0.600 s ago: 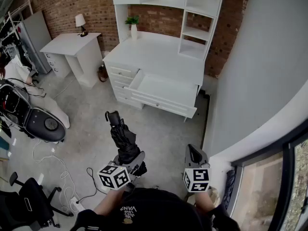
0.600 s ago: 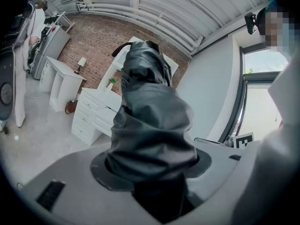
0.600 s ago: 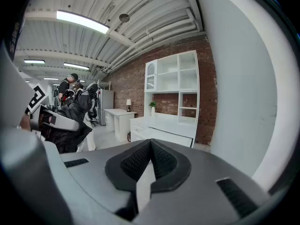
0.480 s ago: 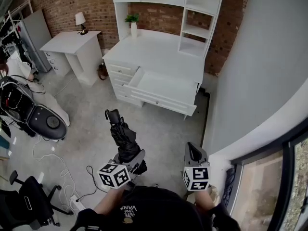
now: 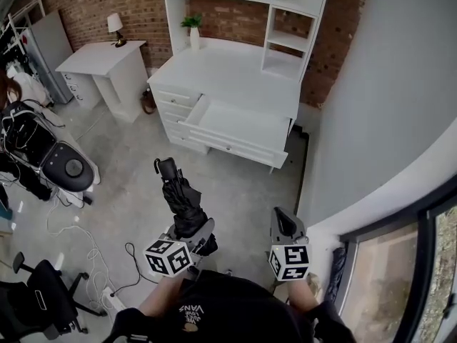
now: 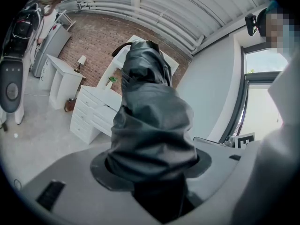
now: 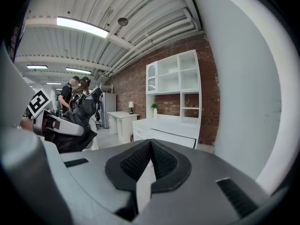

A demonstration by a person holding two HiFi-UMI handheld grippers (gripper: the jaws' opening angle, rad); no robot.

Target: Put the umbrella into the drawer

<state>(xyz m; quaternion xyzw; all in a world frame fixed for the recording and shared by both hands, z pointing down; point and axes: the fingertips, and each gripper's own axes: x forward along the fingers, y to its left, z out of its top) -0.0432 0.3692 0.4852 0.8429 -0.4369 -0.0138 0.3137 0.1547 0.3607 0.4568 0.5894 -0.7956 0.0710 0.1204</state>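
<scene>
In the head view, near the bottom edge, the left tool (image 5: 191, 233) held the folded black umbrella (image 5: 180, 199) by its lower end. The umbrella stood up and leaned toward the far side, over the floor (image 5: 246, 191). The right tool (image 5: 285, 224) hovered to the right, apart from the umbrella. Farther away stood the white desk (image 5: 235, 73), and its drawer (image 5: 230, 147) was pulled out, with nothing visible inside. The umbrella was well apart from the drawer.

In the left gripper view, the jaws stood fairly wide but pressed on the bunched fabric of the umbrella, which filled the space between them. The desk showed behind it, on the left.

In the right gripper view, the jaws were closed together and held nothing. The desk with the open drawer lay ahead.

I judge that the carrying step was in hand: the umbrella was grasped but not yet brought to the drawer. The next move probably calls for coming nearer to the desk, bringing the umbrella over the drawer, laying it along the drawer's length, and only then releasing it.
</scene>
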